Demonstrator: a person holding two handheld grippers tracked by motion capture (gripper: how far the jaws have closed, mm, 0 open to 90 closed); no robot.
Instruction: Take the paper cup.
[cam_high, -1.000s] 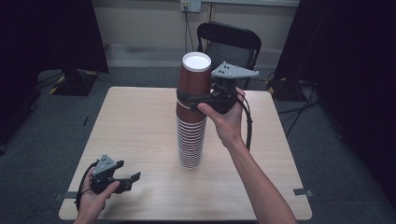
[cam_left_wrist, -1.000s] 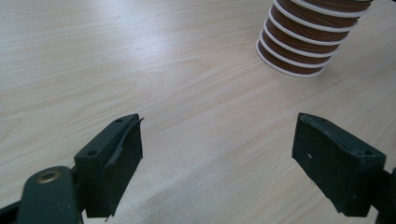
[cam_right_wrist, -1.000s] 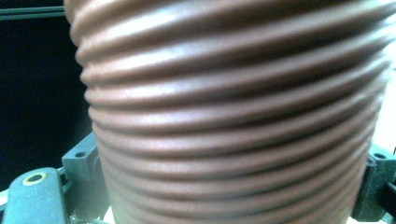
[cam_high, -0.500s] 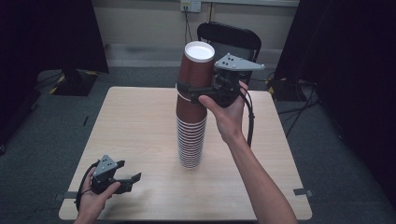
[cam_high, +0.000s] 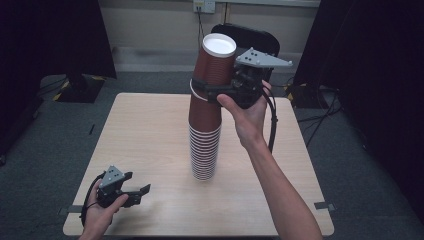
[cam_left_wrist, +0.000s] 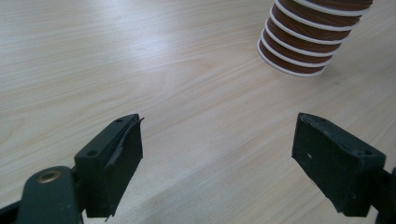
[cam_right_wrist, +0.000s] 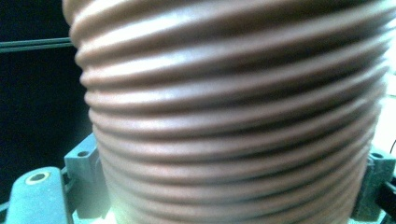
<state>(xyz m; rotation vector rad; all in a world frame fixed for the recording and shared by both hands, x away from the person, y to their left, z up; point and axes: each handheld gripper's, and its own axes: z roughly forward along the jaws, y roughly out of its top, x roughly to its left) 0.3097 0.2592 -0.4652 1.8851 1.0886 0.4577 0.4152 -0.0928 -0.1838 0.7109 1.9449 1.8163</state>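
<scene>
Trouble, if it comes, will come from the tall stack. Starting at the left: the left tool (cam_high: 131, 192) rests low at the near left corner of the worktop (cam_high: 145, 130), jaws spread wide with nothing between them, well apart from the cups. It does nothing to steady anything.

At mid-worktop stands the stack of brown cups (cam_high: 204, 155), upside down, white rims ringed one over another. Its base sits free on the wood, as the left gripper view shows (cam_left_wrist: 299, 51).

Over on the right, the right tool (cam_high: 212, 92) is clamped around the top cup (cam_high: 215, 65), which sits raised and a little tilted above the rest. The ribbed wall (cam_right_wrist: 233, 116) presses right up between its jaws.

My worry is this: if the cups are wedged tight, pulling up could drag a second one along, or tip the whole column over. Squeezing hard could also crush the thin wall. An angled pull looks riskiest with nobody holding the base.
</scene>
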